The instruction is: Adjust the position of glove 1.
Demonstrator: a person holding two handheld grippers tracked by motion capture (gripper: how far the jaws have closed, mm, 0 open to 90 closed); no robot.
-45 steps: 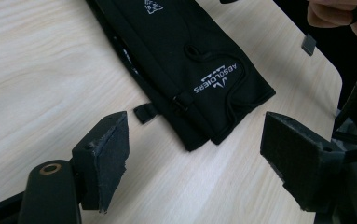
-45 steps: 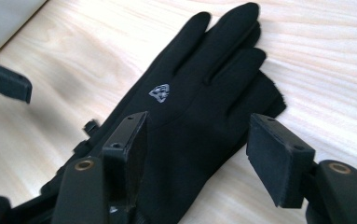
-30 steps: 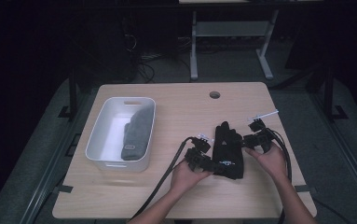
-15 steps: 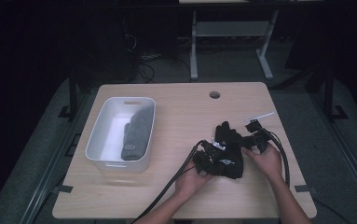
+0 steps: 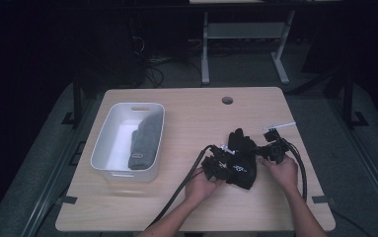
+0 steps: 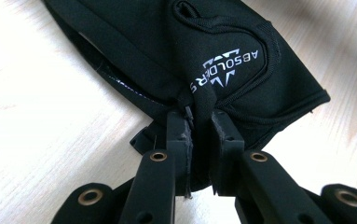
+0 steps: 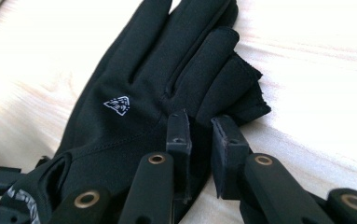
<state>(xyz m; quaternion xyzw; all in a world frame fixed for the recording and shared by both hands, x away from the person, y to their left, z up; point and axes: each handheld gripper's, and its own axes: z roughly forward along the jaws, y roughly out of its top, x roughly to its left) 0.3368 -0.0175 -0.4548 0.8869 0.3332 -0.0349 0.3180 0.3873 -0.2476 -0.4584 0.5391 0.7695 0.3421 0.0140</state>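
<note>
On the table (image 5: 186, 118), one black glove (image 5: 241, 158), two grippers' jaws just closed, both pinching it, one white bin (image 5: 108, 148).

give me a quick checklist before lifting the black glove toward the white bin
1. Left tool pinching the cuff of the black fabric glove: ok; its jaws have just been closing, and fabric sits between them.
2. Right tool gripping the glove's edge below the fingers: ok; its jaws have also just been closing on fabric.
3. Glove lying flat on the light wooden table, free of other things: ok.
4. White plastic bin has room beside the grey folded item: ok.
5. Black cables clear of the lifting path: cannot tell.
</note>
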